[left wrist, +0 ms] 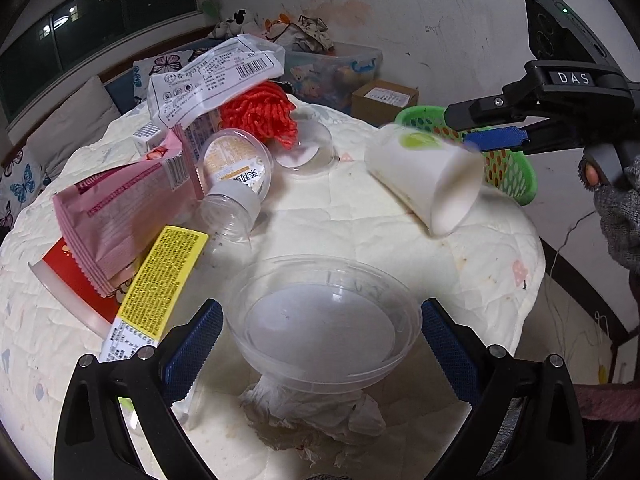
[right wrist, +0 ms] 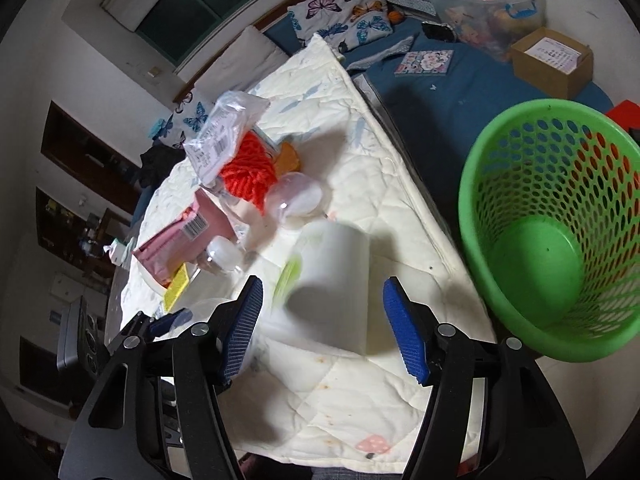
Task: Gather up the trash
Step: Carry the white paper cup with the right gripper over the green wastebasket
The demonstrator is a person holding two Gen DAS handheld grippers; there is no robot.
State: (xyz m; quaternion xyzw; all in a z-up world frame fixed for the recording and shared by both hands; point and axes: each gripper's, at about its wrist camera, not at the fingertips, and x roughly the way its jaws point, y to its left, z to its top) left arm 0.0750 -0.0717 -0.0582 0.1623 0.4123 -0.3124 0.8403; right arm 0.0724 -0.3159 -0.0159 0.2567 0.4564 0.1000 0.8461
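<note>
A clear plastic bowl rests on a crumpled tissue between the open fingers of my left gripper; the pads stand apart from its rim. A white paper cup with a green spot is blurred and free in the air beside my right gripper's blue pad. In the right wrist view the cup is ahead of my open right gripper, untouched by the pads. A green mesh basket stands empty on the floor at the right.
A heap of trash lies on the quilted table: pink packet, yellow label, clear jar, lidded tub, red net, white wrapper, clear lid. A cardboard box sits beyond.
</note>
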